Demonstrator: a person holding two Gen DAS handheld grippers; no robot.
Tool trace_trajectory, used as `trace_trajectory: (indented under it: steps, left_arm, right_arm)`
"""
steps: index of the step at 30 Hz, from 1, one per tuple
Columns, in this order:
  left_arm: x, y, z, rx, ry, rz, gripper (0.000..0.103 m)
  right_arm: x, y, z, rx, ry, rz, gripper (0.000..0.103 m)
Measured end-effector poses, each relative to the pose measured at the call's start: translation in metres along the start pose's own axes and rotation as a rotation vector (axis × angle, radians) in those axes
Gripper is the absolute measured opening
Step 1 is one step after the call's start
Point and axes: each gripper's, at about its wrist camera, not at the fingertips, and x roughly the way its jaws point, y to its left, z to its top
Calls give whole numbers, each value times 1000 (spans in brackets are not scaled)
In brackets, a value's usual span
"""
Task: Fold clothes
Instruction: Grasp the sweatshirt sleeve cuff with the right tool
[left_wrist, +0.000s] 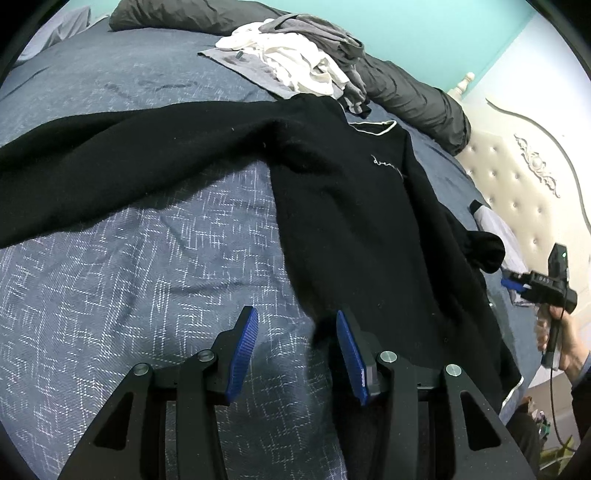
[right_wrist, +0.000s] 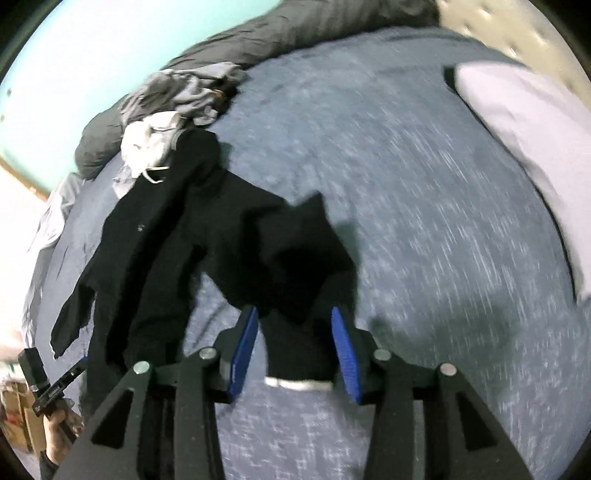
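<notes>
A black long-sleeved knit sweater (left_wrist: 332, 206) lies spread on the blue patterned bedspread (left_wrist: 129, 295), one sleeve stretched leftward; the left gripper (left_wrist: 295, 347) hovers at its hem, blue-padded jaws apart and holding nothing. Beyond, a heap of white and grey clothes (left_wrist: 303, 59) sits by the dark grey rolled duvet (left_wrist: 413, 99); the right gripper (right_wrist: 295, 347) stands parted around the other sleeve's cuff, pads not pressing.

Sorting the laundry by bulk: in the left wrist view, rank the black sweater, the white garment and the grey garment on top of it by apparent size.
1. black sweater, by far.
2 and 3. white garment and grey garment: look alike, bunched together and farther away, so unranked.
</notes>
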Motion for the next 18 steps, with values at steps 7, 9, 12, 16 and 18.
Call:
trace_trajectory:
  steps: [7,9,12,16,18]
  left_arm:
    - [0,1,0,-2,1,1,48]
    - [0,2,1,-4,1,0,48]
    - [1,3,2,-4,1,-1,49]
    - [2,1,2,-1,2,-3,49]
    - [1,2,2,-2,2,-3,49]
  right_arm:
    - [35,-2,-18,15,109,-84,42]
    - [39,1,-19,12,106,-88,42]
    - [42,11,-22,-13,106,-92,37]
    - [48,26,-24,-51,120,-109,23]
    - [47,31,-23,-60,113,-121,9]
